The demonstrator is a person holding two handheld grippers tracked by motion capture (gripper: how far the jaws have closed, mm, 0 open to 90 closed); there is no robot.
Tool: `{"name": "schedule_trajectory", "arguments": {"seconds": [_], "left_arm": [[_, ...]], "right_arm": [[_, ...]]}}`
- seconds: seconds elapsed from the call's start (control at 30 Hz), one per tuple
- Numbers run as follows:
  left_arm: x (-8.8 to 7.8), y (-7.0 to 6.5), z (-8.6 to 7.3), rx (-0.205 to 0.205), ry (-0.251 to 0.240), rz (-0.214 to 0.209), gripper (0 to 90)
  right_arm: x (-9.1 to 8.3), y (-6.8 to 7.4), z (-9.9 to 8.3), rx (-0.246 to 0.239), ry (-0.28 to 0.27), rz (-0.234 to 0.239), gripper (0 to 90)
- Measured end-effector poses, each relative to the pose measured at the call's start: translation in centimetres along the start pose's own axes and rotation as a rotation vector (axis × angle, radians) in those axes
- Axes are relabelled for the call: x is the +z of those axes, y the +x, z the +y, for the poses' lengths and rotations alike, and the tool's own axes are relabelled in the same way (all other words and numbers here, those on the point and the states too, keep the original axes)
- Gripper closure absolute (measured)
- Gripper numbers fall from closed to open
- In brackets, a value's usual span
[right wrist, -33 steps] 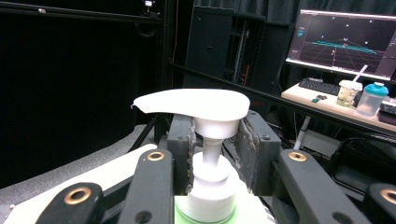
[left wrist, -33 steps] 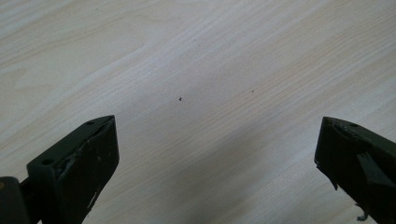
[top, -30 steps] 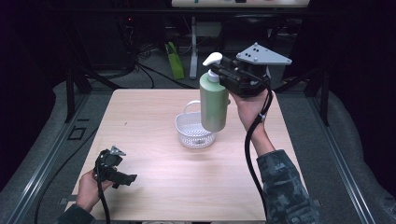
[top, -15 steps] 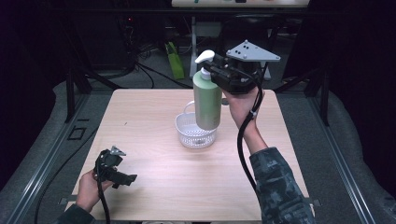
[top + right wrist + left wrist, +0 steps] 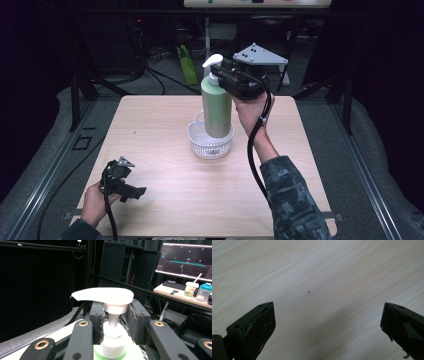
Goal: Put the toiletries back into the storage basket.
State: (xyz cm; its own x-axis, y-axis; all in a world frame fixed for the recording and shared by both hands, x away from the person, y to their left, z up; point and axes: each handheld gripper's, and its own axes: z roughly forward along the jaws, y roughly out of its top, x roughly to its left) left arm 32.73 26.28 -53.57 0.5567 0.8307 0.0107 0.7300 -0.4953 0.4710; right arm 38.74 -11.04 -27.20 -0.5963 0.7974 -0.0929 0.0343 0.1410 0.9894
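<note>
Shifted leftward since a second ago, the right tongs (image 5: 223,75) now hold the green pump bottle (image 5: 216,107) above the white mesh basket (image 5: 210,141), jaws clamped on its white neck under the smooth curved pump head (image 5: 102,295). Left tongs (image 5: 328,322) gape wide over bare pale woodgrain desk (image 5: 165,120). No label readable.

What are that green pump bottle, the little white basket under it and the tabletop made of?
Green bottle: probably matte plastic, evenly coloured, with a glossy white plastic pump. White basket: likely moulded plastic, its wall a grid of small holes. Table: pale wood or wood-look laminate, with visible grain lines; I can't say which.
</note>
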Motion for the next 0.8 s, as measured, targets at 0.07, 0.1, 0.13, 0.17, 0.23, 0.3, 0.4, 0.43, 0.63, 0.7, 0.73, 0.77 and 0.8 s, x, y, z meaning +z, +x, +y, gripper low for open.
{"name": "schedule_trajectory", "arguments": {"seconds": [0.07, 0.1, 0.13, 0.17, 0.23, 0.3, 0.4, 0.43, 0.63, 0.7, 0.73, 0.77, 0.8], "left_arm": [[0.0, 0.0, 0.0, -0.001, -0.003, 0.001, 0.0], [0.0, 0.0, 0.0, 0.001, -0.002, 0.001, 0.0], [0.0, 0.0, 0.0, 0.002, -0.002, 0.001, 0.0], [0.0, 0.0, 0.0, 0.001, -0.002, 0.001, 0.0], [0.0, 0.0, 0.0, 0.001, -0.002, 0.002, 0.0], [0.0, 0.0, 0.0, -0.001, -0.003, 0.002, 0.0], [0.0, 0.0, 0.0, -0.001, -0.003, 0.002, 0.0], [0.0, 0.0, 0.0, 0.0, -0.003, 0.002, 0.0], [0.0, 0.0, 0.0, -0.002, -0.003, 0.0, 0.0], [0.0, 0.0, -0.1, -0.001, -0.002, 0.001, 0.0], [0.0, 0.0, -0.1, -0.001, -0.001, 0.001, 0.0], [0.0, 0.0, 0.0, 0.0, -0.002, 0.001, 0.0], [0.0, 0.0, 0.0, -0.001, -0.002, 0.001, 0.0]], "right_arm": [[0.2, 0.0, -0.1, 0.0, 0.003, -0.001, 68.0], [0.4, 0.1, -0.2, 0.001, 0.005, -0.002, 68.0], [0.4, 0.1, -0.2, 0.001, 0.005, -0.002, 68.0], [0.5, 0.1, -0.2, 0.001, 0.005, -0.003, 68.0], [0.7, 0.0, -0.4, 0.0, 0.008, -0.006, 68.0], [0.9, 0.0, -0.5, 0.003, 0.008, -0.009, 68.0], [1.1, 0.0, -0.5, 0.005, 0.009, -0.011, 68.0], [1.2, 0.0, -0.5, 0.007, 0.009, -0.011, 68.0], [1.6, 0.1, -0.7, 0.01, 0.014, -0.015, 67.9], [1.8, 0.0, -0.8, 0.01, 0.015, -0.017, 68.0], [1.9, 0.0, -0.8, 0.012, 0.016, -0.018, 68.0], [2.0, 0.0, -0.9, 0.016, 0.017, -0.018, 68.0], [2.2, 0.0, -1.0, 0.013, 0.019, -0.02, 68.0]]}}
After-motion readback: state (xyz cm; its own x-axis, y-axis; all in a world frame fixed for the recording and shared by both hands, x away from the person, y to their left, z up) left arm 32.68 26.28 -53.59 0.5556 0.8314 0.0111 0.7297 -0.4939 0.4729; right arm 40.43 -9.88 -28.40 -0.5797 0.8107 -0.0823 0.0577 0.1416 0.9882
